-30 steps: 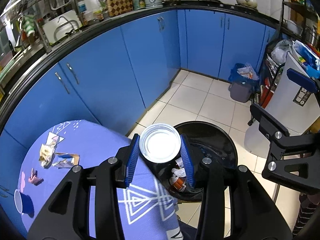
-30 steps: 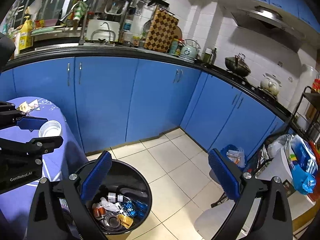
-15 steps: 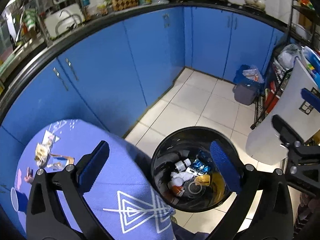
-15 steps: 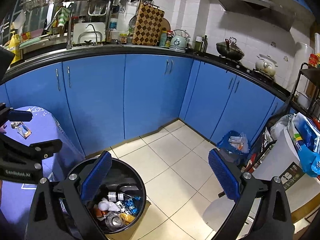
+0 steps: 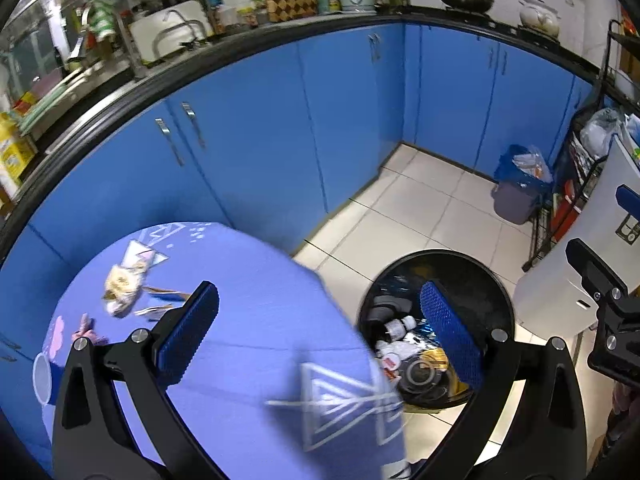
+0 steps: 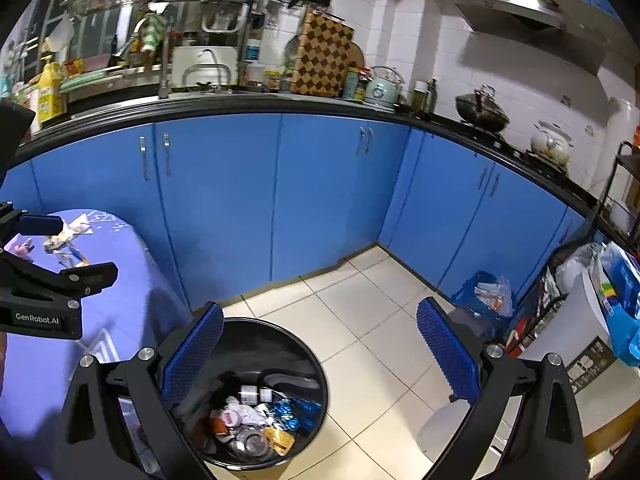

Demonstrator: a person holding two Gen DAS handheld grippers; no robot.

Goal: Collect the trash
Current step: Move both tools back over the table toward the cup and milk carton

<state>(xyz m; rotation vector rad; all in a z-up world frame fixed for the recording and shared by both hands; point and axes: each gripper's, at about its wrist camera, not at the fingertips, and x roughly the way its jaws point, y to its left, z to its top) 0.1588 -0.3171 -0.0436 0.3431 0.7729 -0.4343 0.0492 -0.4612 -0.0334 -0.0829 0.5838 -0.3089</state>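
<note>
Both grippers gape empty: our left gripper (image 5: 318, 330) has just dropped its white lid into the black bin (image 5: 496, 280); crumpled wrappers (image 5: 120, 290) await on the table (image 5: 256, 320), right gripper (image 6: 320, 350) idle.

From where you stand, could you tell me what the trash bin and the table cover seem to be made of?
Trash bin: probably glossy black plastic; its round wall reflects light. Table cover: looks like matte blue-violet fabric with white printed triangles, draping over the table's edge.

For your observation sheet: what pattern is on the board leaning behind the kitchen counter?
A brown and tan checkerboard, clearest in the right wrist view.
</note>
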